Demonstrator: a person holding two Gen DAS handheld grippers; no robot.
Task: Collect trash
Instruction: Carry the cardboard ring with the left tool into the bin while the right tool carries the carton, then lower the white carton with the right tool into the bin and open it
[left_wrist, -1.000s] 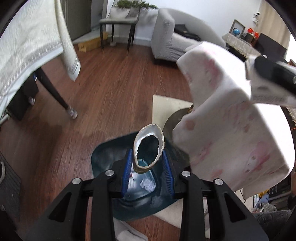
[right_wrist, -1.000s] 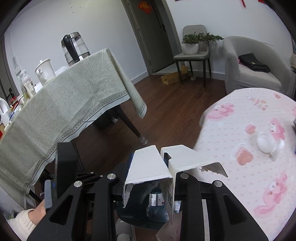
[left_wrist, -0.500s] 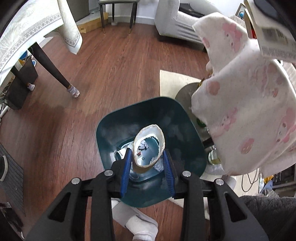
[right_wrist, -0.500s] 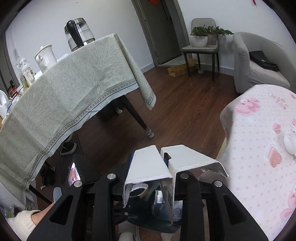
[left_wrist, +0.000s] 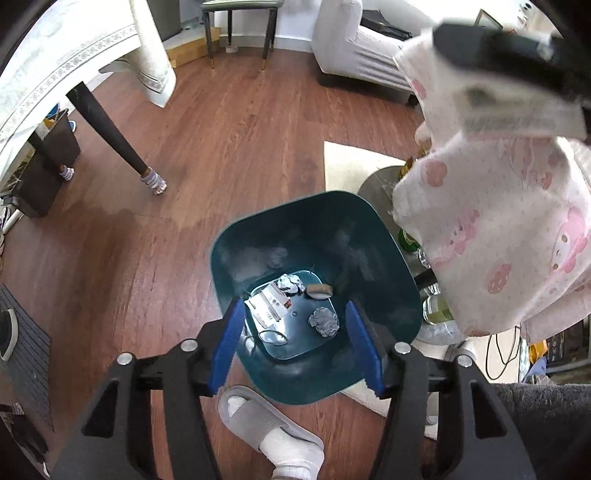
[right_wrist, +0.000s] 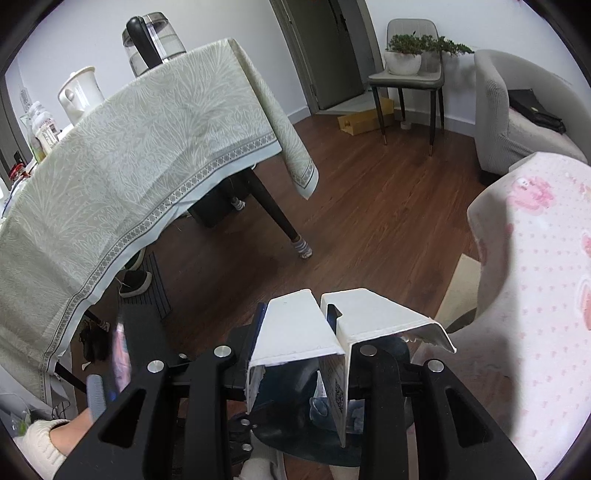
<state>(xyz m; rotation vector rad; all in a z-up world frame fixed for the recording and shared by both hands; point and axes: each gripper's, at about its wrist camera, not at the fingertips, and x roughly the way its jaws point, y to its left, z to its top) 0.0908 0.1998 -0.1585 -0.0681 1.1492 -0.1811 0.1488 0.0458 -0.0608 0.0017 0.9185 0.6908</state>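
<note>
Left gripper (left_wrist: 295, 339) hangs over a teal trash bin (left_wrist: 384, 236) with its blue-padded fingers (left_wrist: 223, 347) spread wide and nothing between them. The bin stands on the wood floor (left_wrist: 236, 122), its mouth open to the camera, just beside a desk draped in a white cloth with pink cartoon prints (left_wrist: 517, 229). On the bin's bottom lie a crushed cardboard tube (left_wrist: 319, 290), two crumpled paper balls (left_wrist: 324, 321), a printed paper slip (left_wrist: 269, 304) and a thin loop of wire (left_wrist: 271, 336). A foot in a white sock and grey slipper (left_wrist: 266, 424) rests on the floor against the near side of the bin. Bottles (left_wrist: 437, 310) stand under the draped desk, at the bin's right.

Right gripper (right_wrist: 325, 332) is closed on a torn white cardboard box (right_wrist: 295, 332), folded open so its two flaps arch over the fingers; a printed code shows on an inner face. Below it, part of the teal bin (right_wrist: 295, 439) is visible, with the pink-print cloth (right_wrist: 535, 295) at the right. Across the floor stands a second desk under a pale green patterned cloth (right_wrist: 147, 155), carrying a glass kettle (right_wrist: 153, 40) and a white pot (right_wrist: 81, 92). A grey chair (right_wrist: 406, 70) holds a potted plant (right_wrist: 404, 51), near a light grey armchair (right_wrist: 517, 110).
</note>
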